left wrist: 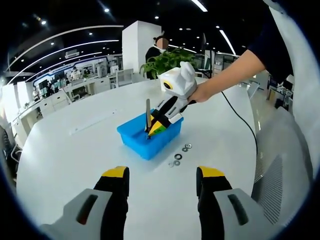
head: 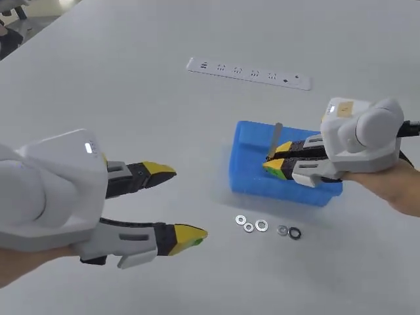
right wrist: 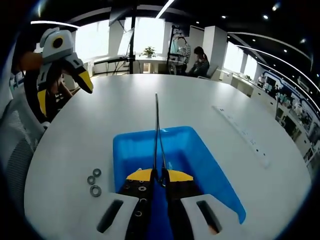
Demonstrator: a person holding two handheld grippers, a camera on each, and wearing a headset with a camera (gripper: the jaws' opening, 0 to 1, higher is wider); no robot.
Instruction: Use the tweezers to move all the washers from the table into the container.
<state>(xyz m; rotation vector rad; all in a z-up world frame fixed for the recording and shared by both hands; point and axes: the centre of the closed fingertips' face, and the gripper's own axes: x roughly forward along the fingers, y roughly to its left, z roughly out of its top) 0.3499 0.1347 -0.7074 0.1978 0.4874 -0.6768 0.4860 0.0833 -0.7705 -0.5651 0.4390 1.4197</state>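
Several small metal washers lie in a row on the white table just in front of the blue container. My right gripper is shut on the tweezers and hovers over the container, with the tweezers pointing away across it. From the right gripper view, the tweezers run forward over the blue container, and the washers lie to its left. My left gripper stands open with nothing between its fingers, to the left of the washers. The washers lie beyond the left gripper.
A white power strip lies on the table behind the container. The cable of the right gripper trails off to the right. An office with desks, plants and people lies beyond the table. Bare tabletop spreads around the container.
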